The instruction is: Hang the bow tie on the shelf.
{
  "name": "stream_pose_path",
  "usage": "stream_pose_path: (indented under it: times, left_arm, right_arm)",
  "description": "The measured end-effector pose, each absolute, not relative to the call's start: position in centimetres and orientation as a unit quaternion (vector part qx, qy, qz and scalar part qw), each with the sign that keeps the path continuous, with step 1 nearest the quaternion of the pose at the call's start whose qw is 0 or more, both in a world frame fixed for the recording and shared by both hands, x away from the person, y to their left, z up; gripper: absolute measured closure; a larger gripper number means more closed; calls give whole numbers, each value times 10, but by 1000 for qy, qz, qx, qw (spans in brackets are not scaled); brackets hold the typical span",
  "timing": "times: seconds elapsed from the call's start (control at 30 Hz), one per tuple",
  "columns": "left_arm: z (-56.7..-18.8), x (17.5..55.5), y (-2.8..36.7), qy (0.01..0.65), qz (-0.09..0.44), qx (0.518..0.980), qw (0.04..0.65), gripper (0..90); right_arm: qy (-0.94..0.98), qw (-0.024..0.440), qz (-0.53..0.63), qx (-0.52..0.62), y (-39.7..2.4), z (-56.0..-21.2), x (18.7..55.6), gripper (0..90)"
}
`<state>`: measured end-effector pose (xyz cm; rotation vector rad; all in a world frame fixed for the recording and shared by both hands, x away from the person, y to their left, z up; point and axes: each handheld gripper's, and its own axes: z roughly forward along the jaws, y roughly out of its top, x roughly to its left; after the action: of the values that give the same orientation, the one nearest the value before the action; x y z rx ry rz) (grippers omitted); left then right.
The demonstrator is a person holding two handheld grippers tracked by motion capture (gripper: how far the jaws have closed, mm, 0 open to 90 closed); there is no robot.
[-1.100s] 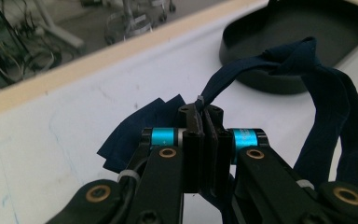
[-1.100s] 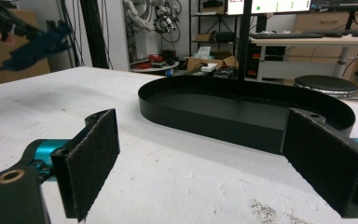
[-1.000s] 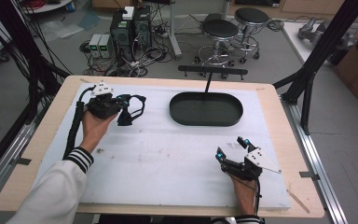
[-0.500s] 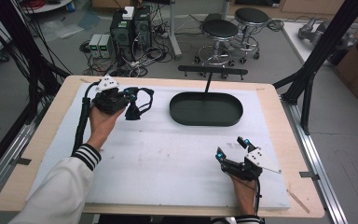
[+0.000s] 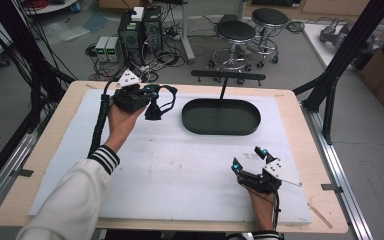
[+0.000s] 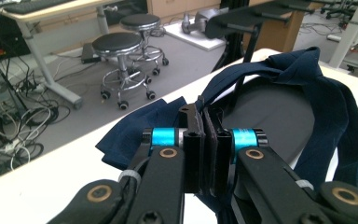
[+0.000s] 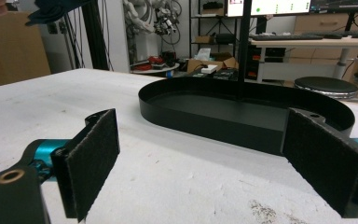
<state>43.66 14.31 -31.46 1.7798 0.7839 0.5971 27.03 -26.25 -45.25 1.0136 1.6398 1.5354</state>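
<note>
keep the left gripper (image 6: pixel 204 140) clamped tight on the cloth (image 6: pixel 307 98), carry it over the tray (image 5: pixel 220 117) ahead, then release; right gripper (image 7: pixel 205 163) rests wide open, empty.

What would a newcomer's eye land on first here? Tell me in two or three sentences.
First the left gripper, lifted over the table's far left, its jaws shut on a dark blue cloth strap that loops and hangs from them. Next the black oval tray with an upright T-shaped stand, at the far middle of the white mat. Last, the right gripper near the front right corner, jaws wide open and facing the tray.
</note>
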Motion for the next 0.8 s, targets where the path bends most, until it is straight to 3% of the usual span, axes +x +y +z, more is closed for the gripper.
stream_pose_path:
  times: [0.8]
  left_arm:
    - [-298, 459, 81, 327, 266, 745, 517, 870]
  right_arm:
    - [620, 328, 594, 395, -265, -453, 271, 106]
